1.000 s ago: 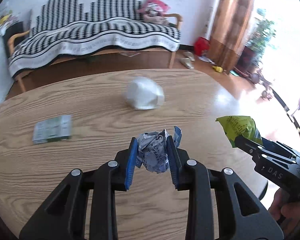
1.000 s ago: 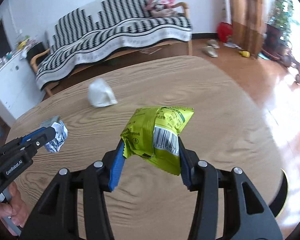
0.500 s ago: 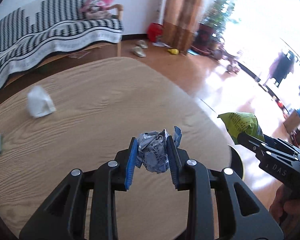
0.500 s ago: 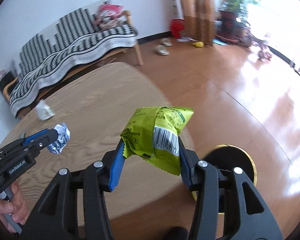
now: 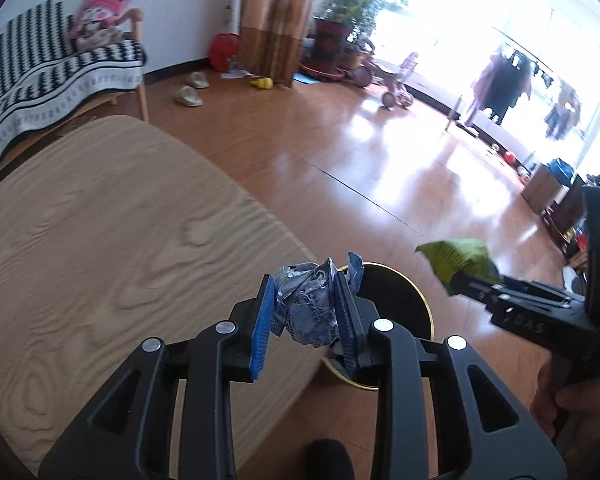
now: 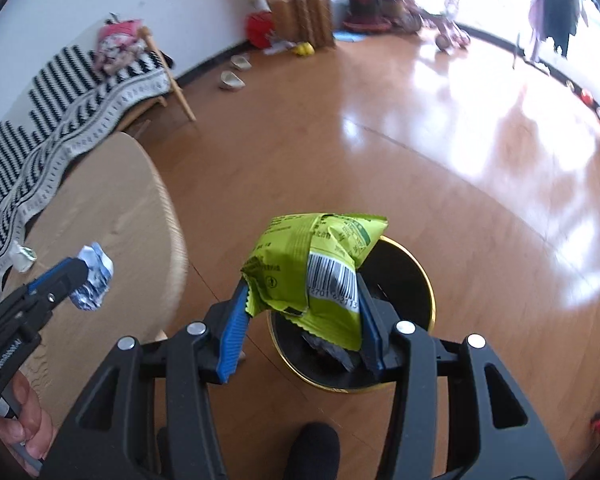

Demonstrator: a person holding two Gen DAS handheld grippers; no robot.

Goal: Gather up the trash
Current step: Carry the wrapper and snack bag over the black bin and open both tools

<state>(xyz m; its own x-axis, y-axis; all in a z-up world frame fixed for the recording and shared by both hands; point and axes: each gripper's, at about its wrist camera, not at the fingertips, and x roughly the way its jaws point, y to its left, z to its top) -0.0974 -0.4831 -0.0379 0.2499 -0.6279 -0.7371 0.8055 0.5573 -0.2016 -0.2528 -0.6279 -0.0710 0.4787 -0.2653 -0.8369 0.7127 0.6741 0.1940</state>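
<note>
Your L gripper point(image 5: 305, 312) is clamped on a crumpled silver-blue foil wrapper point(image 5: 306, 307), blue pads pressing it from both sides, jaws only as far apart as the wad is thick. In the R wrist view the same wrapper point(image 6: 93, 282) sticks out past the L gripper point(image 6: 76, 276) tips, over the table edge.

Your R gripper point(image 6: 302, 304) is closed on a green snack bag point(image 6: 314, 270), barcode facing the cam, bag bulging up and fwd between the pads. From the L cam that bag point(image 5: 458, 258) shows at the tip of the R gripper point(image 5: 466, 280), off to the right, well apart from the foil wad.

Directly below/behind the green bag sits a round black bin w/ gold rim point(image 6: 430, 304) on the wood floor; some dark stuff is inside, can't tell what. In the L view the bin point(image 5: 416, 296) is partly hidden behind the L fingers, just beside the table's edge.

Wood-grain table point(image 5: 120, 248) fills the left side. One small white-green scrap point(image 6: 22, 256) lies on it at the far left. Further out: striped sofa point(image 5: 40, 68), slippers point(image 5: 188, 96) on the floor, curtain point(image 5: 280, 12), bright window.
</note>
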